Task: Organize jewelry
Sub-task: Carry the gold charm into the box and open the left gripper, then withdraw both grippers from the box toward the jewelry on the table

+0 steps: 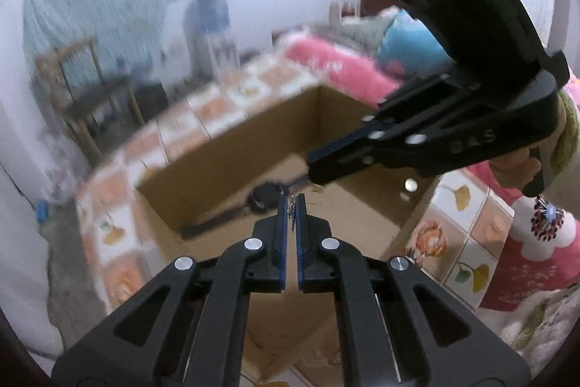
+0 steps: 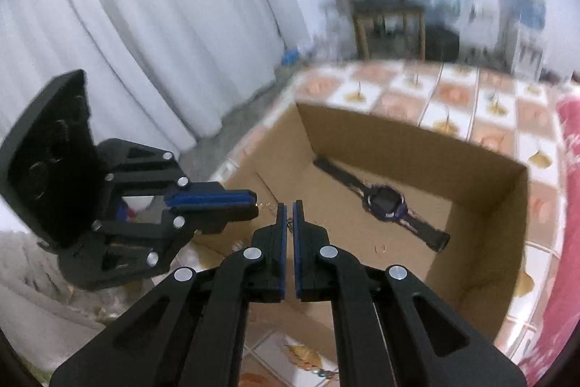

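A bed (image 2: 453,89) covered by a floral tiled sheet was seen; an open cardboard box (image 2: 482,242) and pink bedding (image 1: 326,60) were laid on it.

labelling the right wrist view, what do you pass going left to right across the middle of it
left tool → thin chain pinched in the right tool → wristwatch lying in the cardboard box → box's right wall → pink fabric at the edge
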A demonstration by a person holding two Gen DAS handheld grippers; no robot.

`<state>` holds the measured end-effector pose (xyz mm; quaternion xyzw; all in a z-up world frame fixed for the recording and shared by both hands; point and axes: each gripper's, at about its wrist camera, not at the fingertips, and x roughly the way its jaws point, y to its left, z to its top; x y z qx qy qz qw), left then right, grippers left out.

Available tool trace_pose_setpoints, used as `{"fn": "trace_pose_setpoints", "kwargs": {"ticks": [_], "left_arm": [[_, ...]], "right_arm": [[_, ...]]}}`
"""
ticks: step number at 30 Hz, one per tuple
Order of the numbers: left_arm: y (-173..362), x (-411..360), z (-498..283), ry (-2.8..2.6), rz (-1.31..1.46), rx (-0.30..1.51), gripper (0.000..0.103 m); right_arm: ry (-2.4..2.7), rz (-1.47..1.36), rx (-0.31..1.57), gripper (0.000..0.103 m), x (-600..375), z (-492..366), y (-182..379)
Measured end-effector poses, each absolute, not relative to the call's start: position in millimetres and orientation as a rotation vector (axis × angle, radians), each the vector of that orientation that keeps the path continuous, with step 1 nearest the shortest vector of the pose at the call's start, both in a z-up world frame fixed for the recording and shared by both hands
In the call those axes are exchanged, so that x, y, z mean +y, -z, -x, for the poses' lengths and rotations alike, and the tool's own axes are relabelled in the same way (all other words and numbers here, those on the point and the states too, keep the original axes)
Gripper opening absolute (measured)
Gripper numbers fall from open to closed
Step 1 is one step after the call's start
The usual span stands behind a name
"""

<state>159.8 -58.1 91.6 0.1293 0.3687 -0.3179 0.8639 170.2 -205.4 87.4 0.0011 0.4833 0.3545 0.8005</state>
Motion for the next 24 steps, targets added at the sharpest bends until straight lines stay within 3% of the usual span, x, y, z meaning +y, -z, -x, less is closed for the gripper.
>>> {"fn": "trace_pose_setpoints", "kwargs": {"ticks": [7,17,19,21,24], "left_arm": [[-45,-68,-189,0.67,-0.308,0.987,0.004],[-30,-72,-196,0.671,-0.344,1.088,0.004],[-31,-70,-196,0.661,-0.346,1.093,0.006],[-34,-67,-196,0.655,-0.338,1.086,0.018],[-41,-62,-195,0.66,-0.303,1.069,0.021]], "right_arm": [[-0.728,0.021,1.307,0.003,-181,-228,-24],[-0.689,-0.044,1.407,0.005,-180,-252,14],[-0.68,-0.055,1.405,0.008,-183,-255,17],[-0.675,-0.063,1.391,0.02,-185,-257,15],[-0.668,-0.053,1.347,0.027,-190,-256,5]]}}
